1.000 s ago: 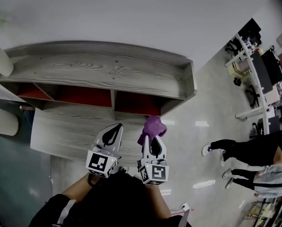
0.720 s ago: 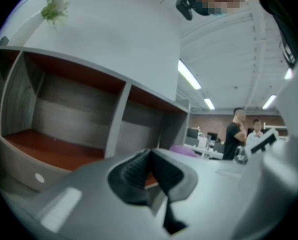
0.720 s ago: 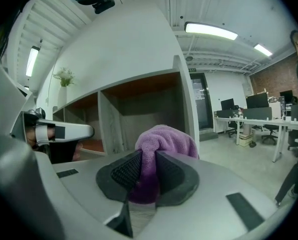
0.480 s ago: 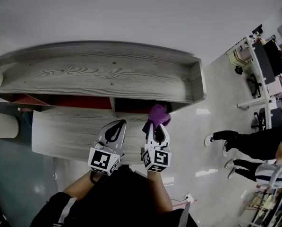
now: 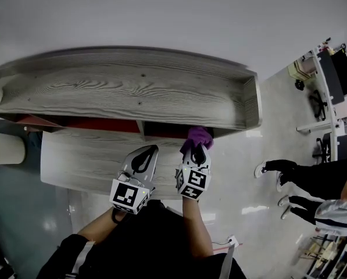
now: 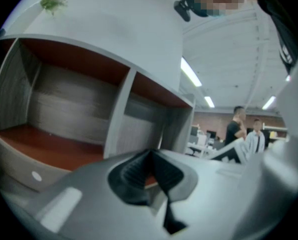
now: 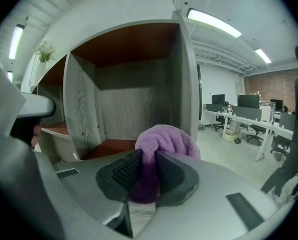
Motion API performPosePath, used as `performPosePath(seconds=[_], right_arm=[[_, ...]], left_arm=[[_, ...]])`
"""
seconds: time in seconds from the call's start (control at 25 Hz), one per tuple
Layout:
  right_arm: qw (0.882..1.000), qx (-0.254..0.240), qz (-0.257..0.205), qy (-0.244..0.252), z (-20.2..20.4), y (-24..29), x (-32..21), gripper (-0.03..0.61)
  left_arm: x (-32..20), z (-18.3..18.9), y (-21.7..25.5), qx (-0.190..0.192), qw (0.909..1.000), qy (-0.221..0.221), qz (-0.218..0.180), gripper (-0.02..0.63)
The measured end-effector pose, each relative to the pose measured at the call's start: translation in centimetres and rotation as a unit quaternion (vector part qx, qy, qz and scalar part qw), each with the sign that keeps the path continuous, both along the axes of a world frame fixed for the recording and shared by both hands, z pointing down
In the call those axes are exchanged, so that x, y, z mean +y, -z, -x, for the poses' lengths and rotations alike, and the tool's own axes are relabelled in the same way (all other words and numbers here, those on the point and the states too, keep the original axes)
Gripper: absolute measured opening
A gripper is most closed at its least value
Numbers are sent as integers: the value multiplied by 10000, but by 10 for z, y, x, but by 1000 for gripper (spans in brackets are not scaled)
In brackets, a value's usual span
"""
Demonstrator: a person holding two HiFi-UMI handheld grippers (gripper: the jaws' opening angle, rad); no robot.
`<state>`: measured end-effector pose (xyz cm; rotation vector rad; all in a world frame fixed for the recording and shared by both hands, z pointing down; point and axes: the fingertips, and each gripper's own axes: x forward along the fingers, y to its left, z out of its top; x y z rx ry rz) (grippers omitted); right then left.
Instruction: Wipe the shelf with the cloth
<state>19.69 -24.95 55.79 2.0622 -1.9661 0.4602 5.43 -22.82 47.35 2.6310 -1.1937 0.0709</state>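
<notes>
The right tongs [image 5: 199, 150] were pinching a purple cloth [image 5: 197, 137]: in the right gripper view the two dark ribbed pads of the right tongs [image 7: 148, 165] pressed on its lower part, and the rest of the cloth [image 7: 166, 139] bulged above them in a rounded bunch. The left tongs [image 5: 143, 159] were pressed together with nothing between them; in the left gripper view the pads of the left tongs [image 6: 149, 168] met at their upper edges. In the head view the two tongs lay side by side, close but apart, each held from below by one of the person's forearms [image 5: 192, 237]. The cloth stood at the front opening of the right-end compartment of the shelf [image 5: 132, 92]; whether it touched the wood could not be told. The shelf [image 7: 129, 101] was of grey wood grain, with red-brown floors and ceilings inside its compartments, and upright dividers [image 6: 120, 111] set them apart. The left tongs faced the compartments further left. A lower board [image 5: 86, 156] of the same grey grain projected in front of and below the compartments, and both tongs hung over its front part. A small plant [image 7: 45, 50] stood on the shelf top at the far left. To the right, on a glossy floor [image 5: 243, 173], two people [image 5: 304, 185] stood well apart from the shelf, near office desks [image 7: 241, 115] with monitors.
</notes>
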Motion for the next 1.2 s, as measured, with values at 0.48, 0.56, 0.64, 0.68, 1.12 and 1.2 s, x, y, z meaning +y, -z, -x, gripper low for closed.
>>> performPosePath(seconds=[0.48, 0.56, 0.64, 0.68, 1.12, 1.2], right_arm=[[9985, 110, 538, 5, -1, -29, -11, 69], [9982, 163, 579, 18, 0, -30, -13, 69], [9980, 212, 589, 24, 1, -31, -14, 69], [9980, 223, 587, 19, 0, -31, -14, 69], [9967, 238, 773, -11, 0, -31, -23, 69], [9960, 266, 850, 3, 1, -31, -26, 68]], left_arm=[[3, 0, 1, -13, 10000, 19, -13, 3], [4, 0, 2, -14, 10000, 12, -21, 3], [6, -1, 2, -13, 10000, 7, -19, 3], [6, -1, 2, -6, 10000, 9, -15, 3], [11, 6, 4, 21, 10000, 42, -55, 3], [12, 8, 5, 21, 10000, 52, -67, 3]])
